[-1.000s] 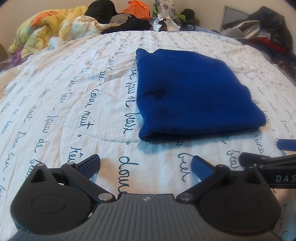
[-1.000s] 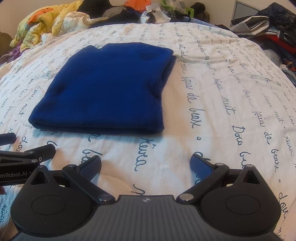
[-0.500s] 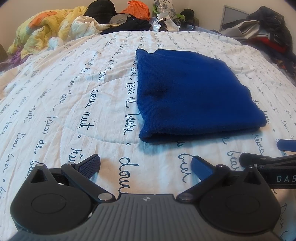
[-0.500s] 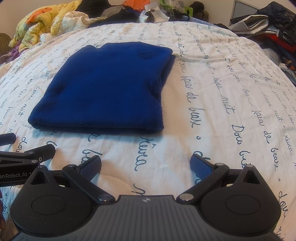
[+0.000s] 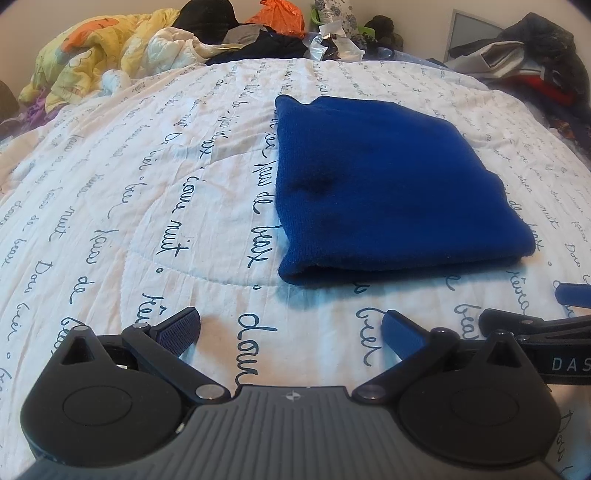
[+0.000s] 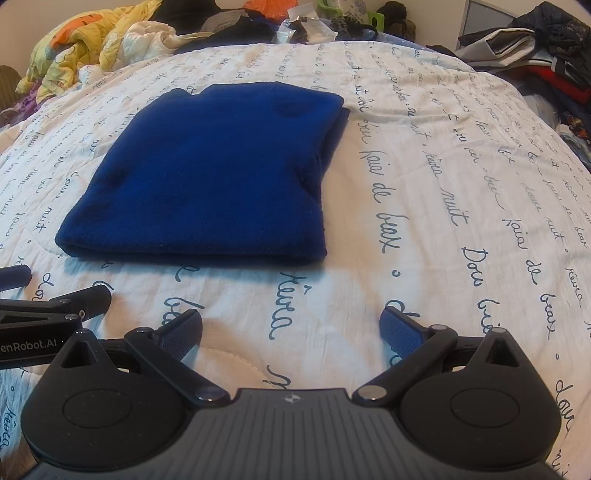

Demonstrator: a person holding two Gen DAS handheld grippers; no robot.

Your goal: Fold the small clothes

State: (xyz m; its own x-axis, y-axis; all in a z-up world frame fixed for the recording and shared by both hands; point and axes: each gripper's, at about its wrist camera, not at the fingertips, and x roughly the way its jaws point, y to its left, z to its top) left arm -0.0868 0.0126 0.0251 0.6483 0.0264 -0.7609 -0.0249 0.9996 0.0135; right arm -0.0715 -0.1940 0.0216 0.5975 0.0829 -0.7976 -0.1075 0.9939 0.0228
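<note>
A folded dark blue garment (image 5: 388,188) lies flat on the white bedspread with blue script (image 5: 147,206). It also shows in the right wrist view (image 6: 221,177). My left gripper (image 5: 291,325) is open and empty, just above the bedspread in front of the garment's near left corner. My right gripper (image 6: 291,325) is open and empty, in front of the garment's near right corner. Each gripper shows at the edge of the other's view: the right one (image 5: 535,317), the left one (image 6: 48,295).
A crumpled yellow duvet (image 5: 92,62) and a pile of clothes and bags (image 5: 266,33) lie at the far end of the bed. More heaped clothes (image 5: 535,62) sit at the far right beside the bed.
</note>
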